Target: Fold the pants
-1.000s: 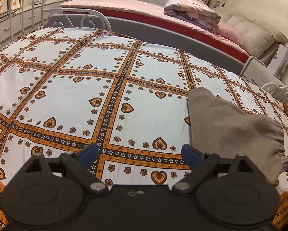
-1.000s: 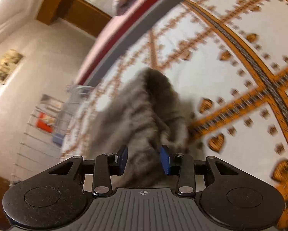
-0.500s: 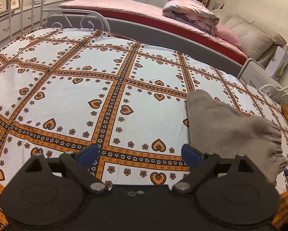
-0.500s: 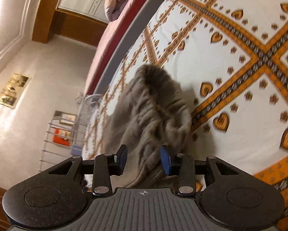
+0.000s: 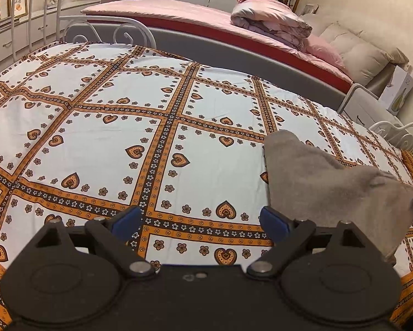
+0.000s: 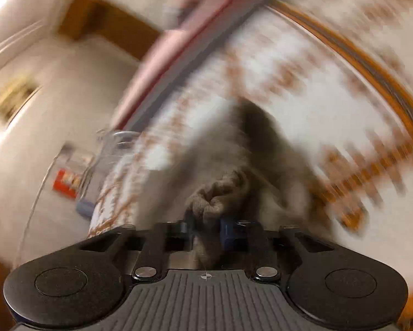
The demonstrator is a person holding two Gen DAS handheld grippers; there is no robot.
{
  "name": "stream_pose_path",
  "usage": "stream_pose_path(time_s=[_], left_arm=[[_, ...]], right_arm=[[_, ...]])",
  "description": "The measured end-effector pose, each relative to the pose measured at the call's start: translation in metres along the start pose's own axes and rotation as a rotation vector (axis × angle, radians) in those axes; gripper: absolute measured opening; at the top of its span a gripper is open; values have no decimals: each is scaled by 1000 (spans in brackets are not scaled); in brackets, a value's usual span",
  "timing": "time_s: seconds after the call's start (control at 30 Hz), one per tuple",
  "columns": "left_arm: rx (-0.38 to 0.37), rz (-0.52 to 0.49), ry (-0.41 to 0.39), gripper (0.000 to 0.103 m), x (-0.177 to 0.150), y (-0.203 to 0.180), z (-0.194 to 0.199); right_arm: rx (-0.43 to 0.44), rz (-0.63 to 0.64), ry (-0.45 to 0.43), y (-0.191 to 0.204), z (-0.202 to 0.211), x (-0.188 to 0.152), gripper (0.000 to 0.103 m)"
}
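Pants (image 6: 250, 149), grey and already doubled into a short bundle, lie ahead of the right gripper (image 6: 206, 223), whose jaws have just been closing and now pinch the bunched waistband edge, lifting it off the bedspread (image 5: 101, 138). Off to their left, the left gripper (image 5: 201, 220) hangs wide and empty. Judging by this, one more fold and a final smoothing remain.

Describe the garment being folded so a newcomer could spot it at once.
Start at the bedspread, white with orange heart-patterned bands. Near its right side lies the grey-brown fleece pants, one end pinched and lifted by the right gripper. It is the only plain, unpatterned fabric there.
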State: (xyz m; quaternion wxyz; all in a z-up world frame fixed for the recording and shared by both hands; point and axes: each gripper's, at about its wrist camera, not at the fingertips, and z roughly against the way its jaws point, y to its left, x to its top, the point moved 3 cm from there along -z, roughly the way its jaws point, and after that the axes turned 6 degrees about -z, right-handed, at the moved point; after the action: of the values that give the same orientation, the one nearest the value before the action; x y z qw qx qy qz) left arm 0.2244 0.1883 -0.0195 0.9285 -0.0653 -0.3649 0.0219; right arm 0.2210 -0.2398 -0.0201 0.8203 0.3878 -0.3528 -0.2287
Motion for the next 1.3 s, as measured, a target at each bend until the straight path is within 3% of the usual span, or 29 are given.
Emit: stream_pose_path(time_s=[0.1,0.17,0.23,0.33,0.4,0.5,0.6,0.67,0.73,0.87,0.97,1.0,1.13,1.17,1.2,1.23,1.3], left_arm=[[5,5,4,87,-1,3,0],[7,15,0,87,0,6,1],[1,24,-1,87,0,7,1],[-3,16,0,87,1,5,0],[-13,12,0,87,1,3,0],[-14,0,6,87,2,-2,-3],[-17,-4,10,87,1,-4,-4],[-17,-6,13,87,0,-4,-4],[-11,-10,13,87,0,-2,-4],[0,12,16,87,2,3,-6],[-3,-1,23,87,1,-1,-7],[-3,-12,27,87,0,-2,-8],[5,-24,41,87,-2,-1,-9],[6,-20,41,87,-3,1,-9],[7,-16,40,87,-2,3,-9],[8,-12,38,87,-2,4,-9],[7,-5,33,87,0,6,-9]], right_arm=[[156,195,-126,55,26,2,17],[190,234,-166,66,36,0,17],[94,224,-157,47,35,-4,17],[-179,17,-6,-22,8,-4,18],[-118,-95,-8,-39,11,-5,18],[-101,26,-18,-18,14,-6,18],[-143,33,8,-17,9,-12,18],[-149,-6,-34,-21,13,-7,30],[-148,-21,-110,-24,29,5,54],[-154,-43,-152,-28,28,24,58],[-252,44,-150,-29,7,35,94],[-267,54,-134,-32,-2,36,95],[-216,8,-9,-50,-31,32,94],[-211,11,18,-52,-37,29,87],[-184,15,36,-51,-39,27,59],[-158,38,51,-46,-39,26,47],[-122,97,31,-33,-30,24,35]])
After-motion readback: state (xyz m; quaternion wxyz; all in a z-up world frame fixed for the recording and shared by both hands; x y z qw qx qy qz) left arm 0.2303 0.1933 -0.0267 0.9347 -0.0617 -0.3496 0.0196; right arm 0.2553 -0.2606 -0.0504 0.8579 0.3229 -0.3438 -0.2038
